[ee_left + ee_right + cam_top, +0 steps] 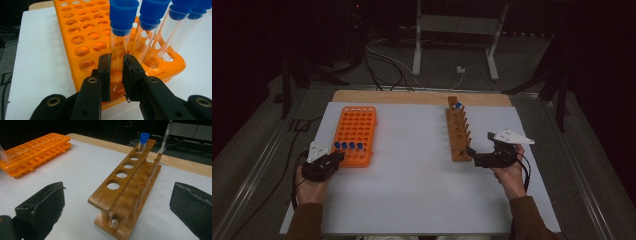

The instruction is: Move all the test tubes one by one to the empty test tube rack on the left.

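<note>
Orange plastic, pierced with rows of round holes – that is the test-tube rack (pixel 355 134) on the left of the white tabletop (pixel 412 195) in the high view, with four blue-capped tubes along its near edge. The left gripper (pixel 333 159) sits at the rack's near left corner. On the right stands a long wooden tube rack (pixel 457 134) running near to far, one blue-capped tube (pixel 458 106) in its far end. The right gripper (pixel 473 152) rests just beside that rack's near end.

In the left gripper view the black fingers (pixel 104 75) are clamped on the clear glass of the leftmost blue-capped test tube (pixel 121 30), low on its body, while the tube stands upright in the orange rack's near row; three more tubes stand to its right.

In the right gripper view the fingers (pixel 45 207) stand wide apart – nothing between them – with the wooden rack's near end straight ahead and four empty holes before the capped tube at the far end.
</note>
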